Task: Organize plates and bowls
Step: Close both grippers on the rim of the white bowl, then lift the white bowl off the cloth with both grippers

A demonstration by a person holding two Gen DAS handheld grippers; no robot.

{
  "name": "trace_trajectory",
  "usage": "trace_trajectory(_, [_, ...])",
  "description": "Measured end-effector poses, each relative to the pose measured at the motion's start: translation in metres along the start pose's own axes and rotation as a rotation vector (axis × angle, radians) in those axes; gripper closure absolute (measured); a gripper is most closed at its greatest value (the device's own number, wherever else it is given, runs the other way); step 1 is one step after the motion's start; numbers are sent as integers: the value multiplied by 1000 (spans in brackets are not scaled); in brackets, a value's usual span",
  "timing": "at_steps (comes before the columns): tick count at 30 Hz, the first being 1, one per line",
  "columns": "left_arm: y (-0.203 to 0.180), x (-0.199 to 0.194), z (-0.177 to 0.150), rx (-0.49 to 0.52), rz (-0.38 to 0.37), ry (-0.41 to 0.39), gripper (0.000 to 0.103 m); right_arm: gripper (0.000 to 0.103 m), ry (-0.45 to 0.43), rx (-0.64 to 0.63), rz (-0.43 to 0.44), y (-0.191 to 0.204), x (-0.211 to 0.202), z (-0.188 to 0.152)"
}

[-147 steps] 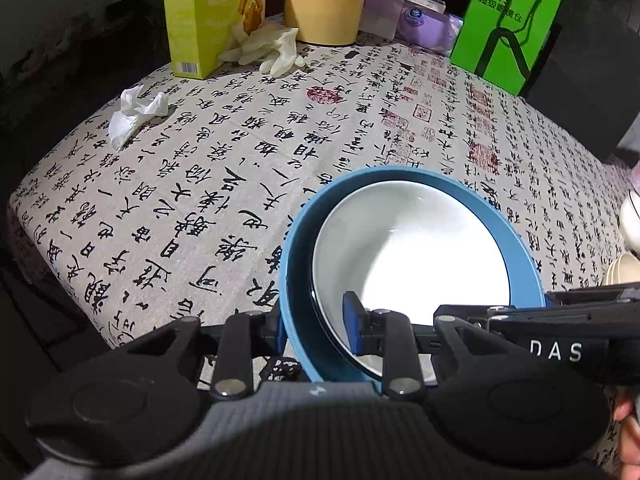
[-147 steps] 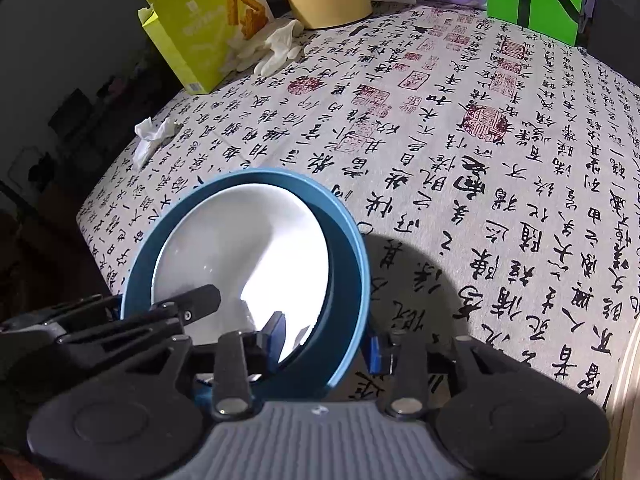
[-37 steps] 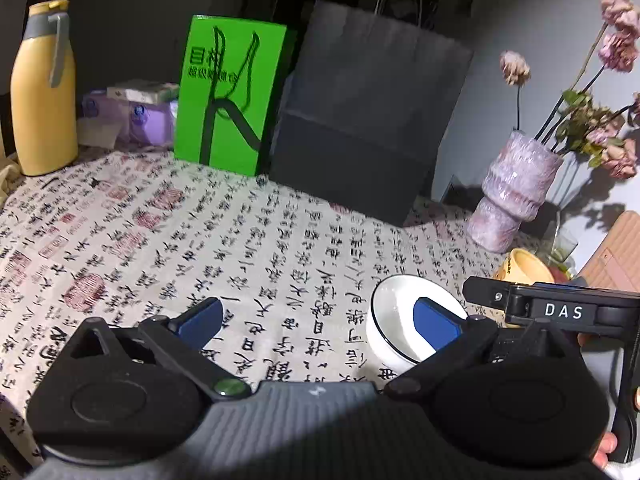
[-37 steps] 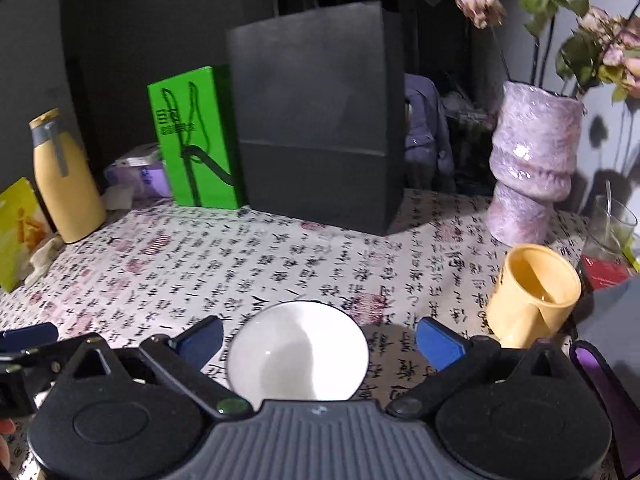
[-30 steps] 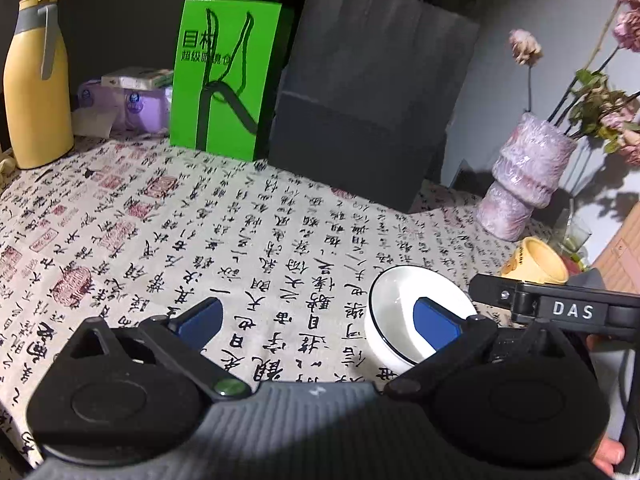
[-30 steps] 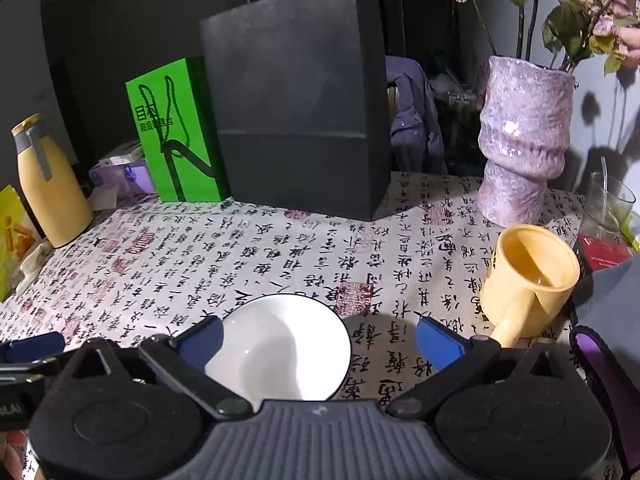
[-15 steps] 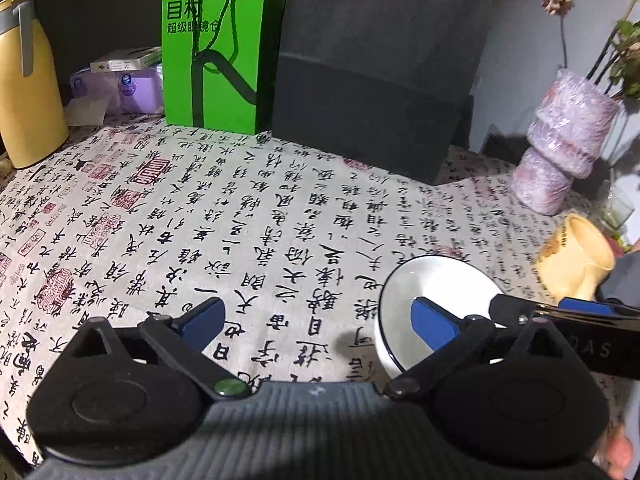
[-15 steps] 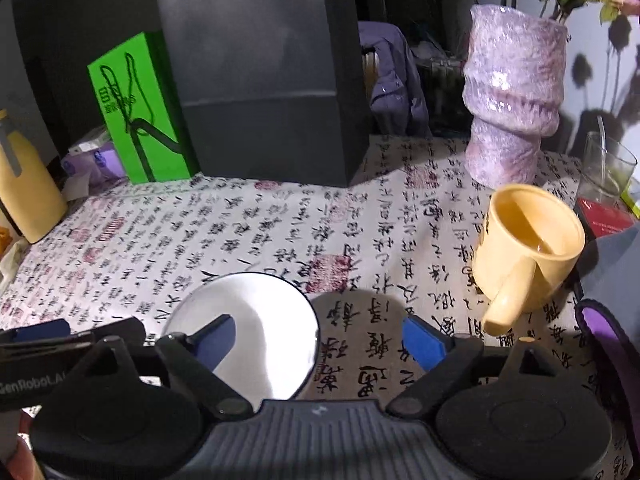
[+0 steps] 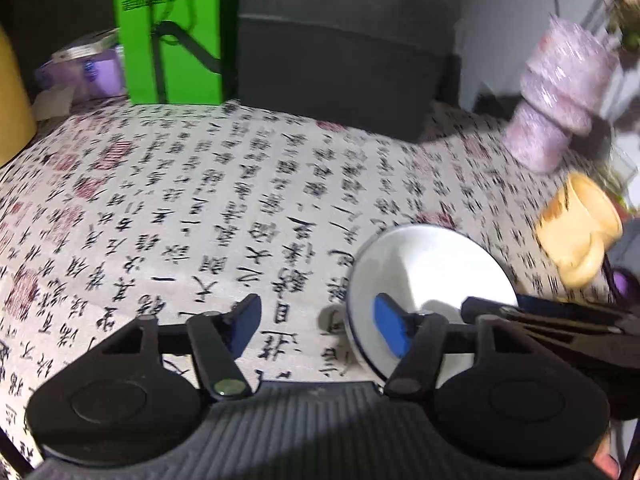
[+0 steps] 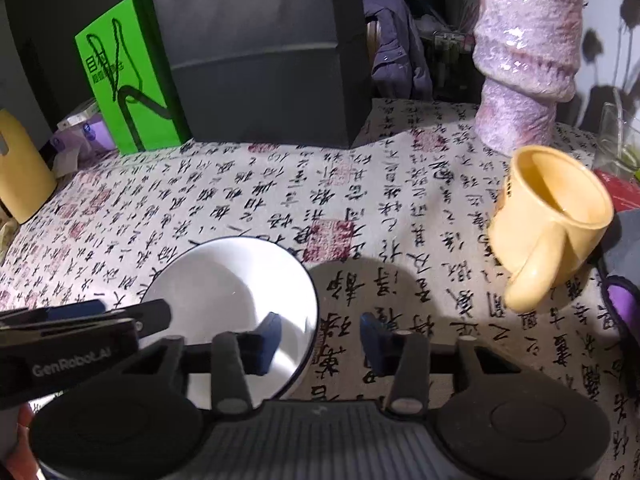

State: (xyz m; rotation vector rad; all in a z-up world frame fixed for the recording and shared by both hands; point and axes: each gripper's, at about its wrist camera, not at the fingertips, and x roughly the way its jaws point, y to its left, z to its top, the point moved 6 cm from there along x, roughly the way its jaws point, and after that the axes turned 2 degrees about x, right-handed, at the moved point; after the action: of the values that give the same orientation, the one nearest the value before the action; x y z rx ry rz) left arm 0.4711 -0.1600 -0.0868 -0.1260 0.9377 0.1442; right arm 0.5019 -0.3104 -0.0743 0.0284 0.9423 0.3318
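A white bowl (image 9: 432, 272) with a thin dark rim stands on the calligraphy-print tablecloth (image 9: 200, 208). My left gripper (image 9: 320, 326) straddles the bowl's left rim: one finger is inside the bowl, the other out over the cloth. Its jaws are closing, and a wide gap remains between the outer pad and the rim. My right gripper (image 10: 318, 340) straddles the right rim of the bowl (image 10: 224, 280), with its left finger inside and its right finger outside. Its jaws are closing too, and the pads are not touching the rim.
A yellow mug (image 10: 552, 220) stands just right of the bowl, and a purple vase (image 10: 524, 60) and a glass (image 10: 620, 140) are behind it. At the back are a black paper bag (image 10: 260, 60), a green bag (image 10: 128, 80) and a yellow bottle (image 10: 20, 168).
Both grippers have sunk toward the bowl and their jaws have narrowed from wide open. Each now has one finger inside the bowl and one outside.
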Motion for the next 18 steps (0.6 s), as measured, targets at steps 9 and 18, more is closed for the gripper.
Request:
trace_trajectory(9, [-16, 13, -6, 42, -27, 57, 85, 88, 28, -4, 33, 4, 7, -6])
trace_trajectory(18, [-18, 12, -7, 38, -26, 52, 88, 89, 11, 22, 46, 3, 6, -7])
